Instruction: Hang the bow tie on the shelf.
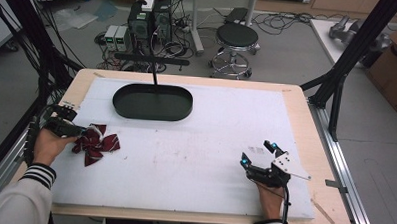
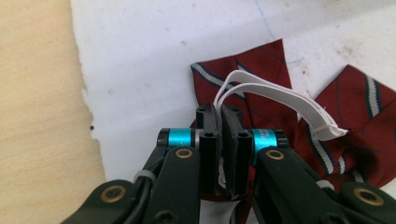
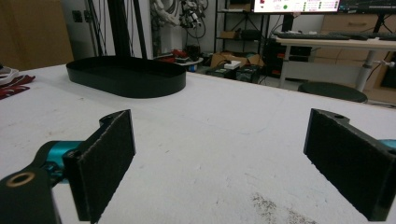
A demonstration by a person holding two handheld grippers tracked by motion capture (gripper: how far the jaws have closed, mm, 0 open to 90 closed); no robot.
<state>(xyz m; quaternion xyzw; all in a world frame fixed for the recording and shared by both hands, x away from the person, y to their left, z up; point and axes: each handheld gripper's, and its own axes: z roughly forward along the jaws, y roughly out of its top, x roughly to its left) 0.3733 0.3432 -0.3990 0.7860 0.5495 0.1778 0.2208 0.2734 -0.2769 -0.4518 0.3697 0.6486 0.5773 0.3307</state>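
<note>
- The landmark is the black oval tray, lying on the white mat toward the far side of the table.
- A dark red striped bow tie lies flat on the mat, nearer the person than the tray and off toward its left end, close to the mat's left edge.
- The left gripper sits at the bow tie's left side, jaws pressed together on the tie's white elastic strap, with red cloth directly under the jaws; the strap loops out from between them across the tie.
- The right gripper is well apart from the tray, nearer the person and off to its right, low over bare mat, jaws wide apart with nothing between them.
- From the right gripper view the tray stands ahead and to the left, with a scrap of the bow tie at the far left edge.
</note>
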